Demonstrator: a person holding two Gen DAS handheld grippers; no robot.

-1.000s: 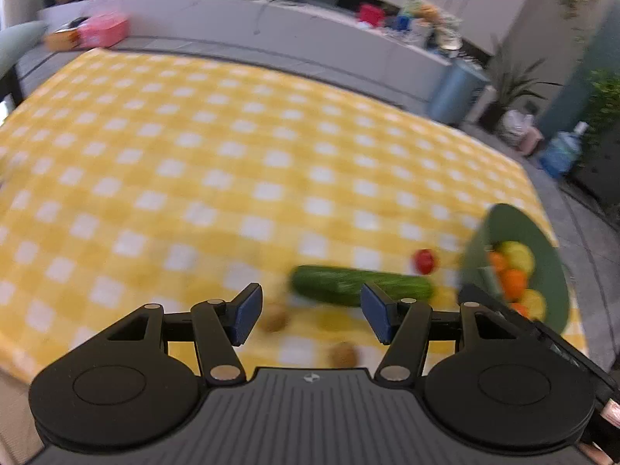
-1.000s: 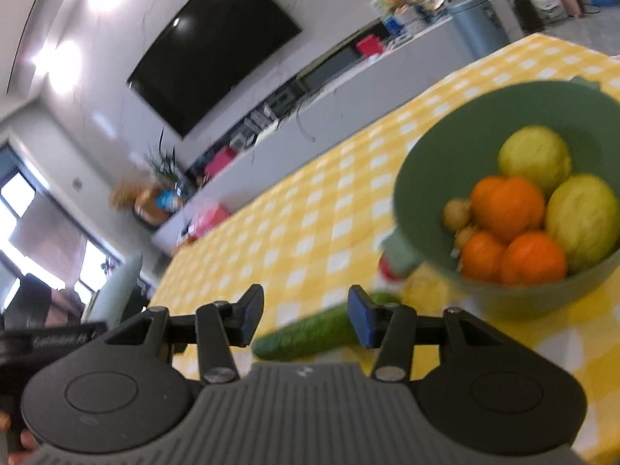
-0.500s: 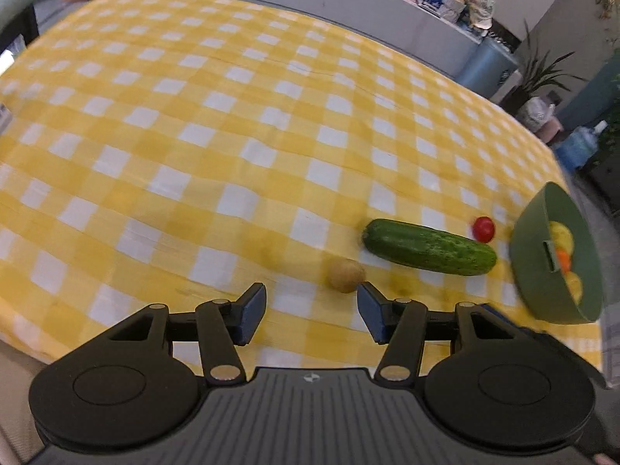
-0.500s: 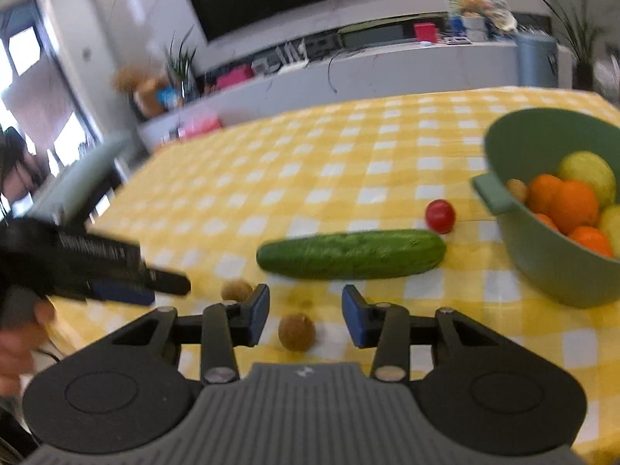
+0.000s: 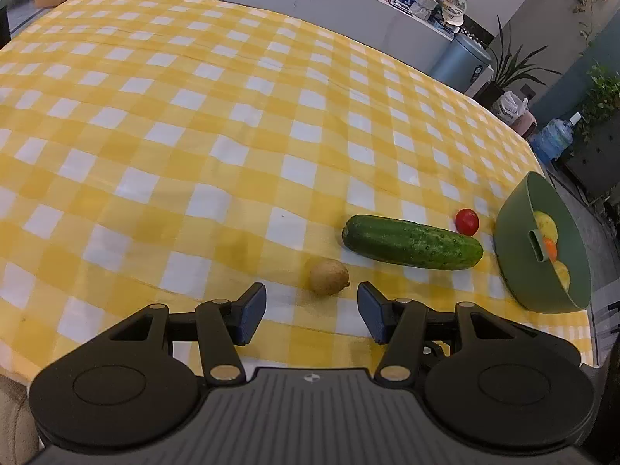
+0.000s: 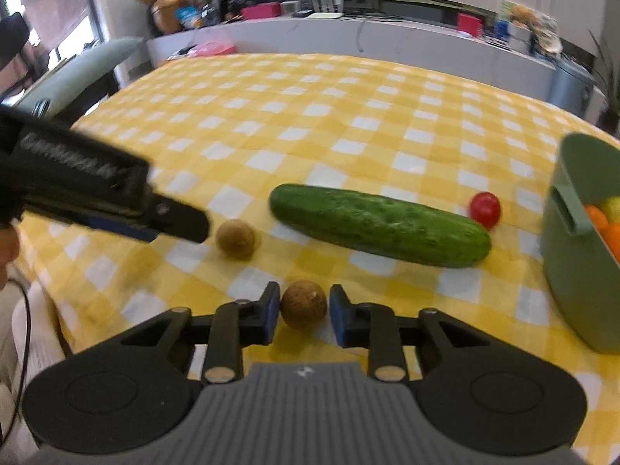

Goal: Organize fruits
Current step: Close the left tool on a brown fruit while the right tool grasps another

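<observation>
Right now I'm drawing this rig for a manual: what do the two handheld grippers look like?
Both match. The right gripper has a ribbed dark grey body with a small logo, two round black discs, black link arms with silver pivot pins, and blue finger pads. The left gripper, seen side-on, bears blurred white lettering; a thin black cable hangs beneath the hand.

Both grippers pitched downward; left jaws parted, right jaws closing.

Left gripper (image 5: 312, 316): jaws stand apart with nothing between the pads; a small brown fruit (image 5: 328, 276) lies just ahead of the gap. Right gripper (image 6: 303, 316): jaws closing, with a second brown fruit (image 6: 303, 303) between the pads; contact appears not yet made, though blur limits certainty. A hand (image 6: 7, 238) shows at the left edge.
</observation>
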